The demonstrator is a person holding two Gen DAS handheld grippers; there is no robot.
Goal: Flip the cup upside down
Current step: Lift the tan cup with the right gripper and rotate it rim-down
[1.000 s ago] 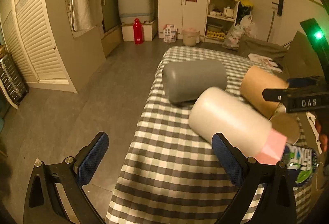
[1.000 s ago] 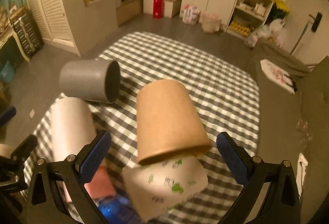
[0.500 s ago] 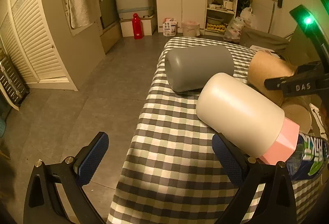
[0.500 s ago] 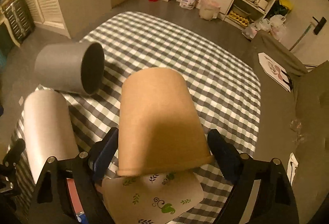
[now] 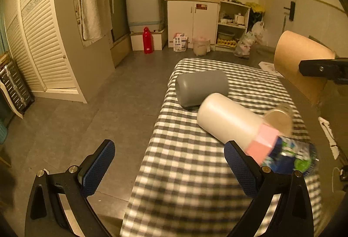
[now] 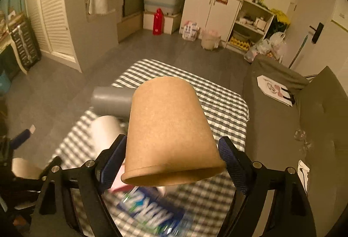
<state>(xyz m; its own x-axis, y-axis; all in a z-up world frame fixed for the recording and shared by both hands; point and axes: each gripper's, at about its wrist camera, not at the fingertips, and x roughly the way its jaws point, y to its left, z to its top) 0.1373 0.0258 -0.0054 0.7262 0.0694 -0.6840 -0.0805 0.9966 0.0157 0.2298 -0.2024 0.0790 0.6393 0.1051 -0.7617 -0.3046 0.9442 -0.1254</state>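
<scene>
My right gripper [image 6: 173,159] is shut on a brown paper cup [image 6: 168,128] near its rim and holds it in the air above the checkered table [image 6: 226,102], rim toward the camera and closed base pointing away and up. The same cup [image 5: 300,63] shows at the right edge of the left wrist view, lifted off the table. My left gripper [image 5: 169,167] is open and empty, low over the table's near left edge.
On the table lie a grey cup [image 5: 201,87] on its side, a white bottle [image 5: 230,120] with a pink cap, a blue-labelled bottle [image 5: 289,156] and a second paper cup [image 5: 279,117]. A grey sofa [image 6: 304,110] stands at the right.
My right gripper closed on the brown cup and lifted it off the patterned cup below it. The left gripper drew back and up, staying open.
</scene>
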